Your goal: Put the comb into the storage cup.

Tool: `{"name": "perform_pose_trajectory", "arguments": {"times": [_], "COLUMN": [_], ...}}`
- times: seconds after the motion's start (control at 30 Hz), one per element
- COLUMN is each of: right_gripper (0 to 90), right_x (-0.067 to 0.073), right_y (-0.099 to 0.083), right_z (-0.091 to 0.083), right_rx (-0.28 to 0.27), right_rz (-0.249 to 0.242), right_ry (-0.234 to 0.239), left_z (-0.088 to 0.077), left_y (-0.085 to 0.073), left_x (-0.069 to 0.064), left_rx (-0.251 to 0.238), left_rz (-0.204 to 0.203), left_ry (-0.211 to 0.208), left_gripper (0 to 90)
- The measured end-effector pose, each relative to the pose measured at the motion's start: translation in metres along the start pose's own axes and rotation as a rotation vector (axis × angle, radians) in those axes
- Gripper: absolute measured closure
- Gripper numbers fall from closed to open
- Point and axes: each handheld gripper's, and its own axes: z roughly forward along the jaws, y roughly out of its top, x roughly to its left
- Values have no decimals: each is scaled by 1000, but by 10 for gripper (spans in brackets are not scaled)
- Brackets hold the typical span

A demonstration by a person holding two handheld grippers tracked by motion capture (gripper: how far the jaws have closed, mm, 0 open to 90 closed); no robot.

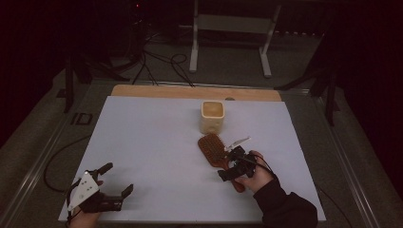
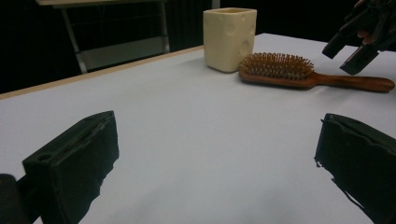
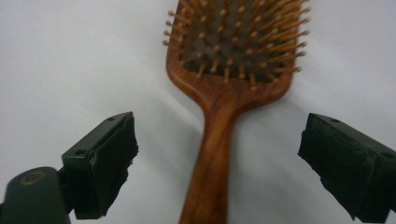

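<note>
A wooden hairbrush (image 1: 212,146) lies bristles-up on the white table, its handle pointing toward the person. In the right gripper view the brush (image 3: 233,56) has its handle running down between the two black jaws. My right gripper (image 3: 217,140) hovers just above that handle, open, with its pads well apart from the wood on both sides. From above, the right gripper (image 1: 231,165) covers much of the handle. My left gripper (image 1: 116,179) rests open at the table's near left corner, nothing between its jaws. The left gripper view shows the brush (image 2: 280,67) and the right gripper (image 2: 355,46) far off.
A cream square cup (image 1: 212,117) stands upright just beyond the brush head, also seen as the cup (image 2: 229,37) in the left gripper view. The white table sheet (image 1: 152,142) has a wooden strip at its far edge. Cables (image 1: 161,66) and a metal frame (image 1: 230,28) stand on the floor behind.
</note>
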Motion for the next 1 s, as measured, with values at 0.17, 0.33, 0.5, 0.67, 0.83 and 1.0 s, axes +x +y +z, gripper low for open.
{"name": "perform_pose_trajectory", "arguments": {"times": [0.17,0.33,0.5,0.67,0.83,1.0], "right_gripper": [208,290,405,493,566,625], "right_x": [0,-1,-1,0,2,3], "right_y": [4,10,17,22,28,29], "right_z": [9,13,15,17,23,26], "right_rx": [67,117,165,203,260,283], "right_rz": [24,49,48,46,38,26], "right_ry": [-18,-26,-31,-54,-61,-67], "left_z": [0,0,-1,-1,-2,-3], "left_y": [0,0,1,1,1,1], "left_x": [0,-1,-1,-1,-1,0], "left_rx": [-1,-2,-5,-13,-20,-23], "left_rz": [1,1,0,-5,-8,-9], "left_ry": [-2,-6,-7,-11,-16,-18], "left_gripper": [0,0,0,0,0,0]}}
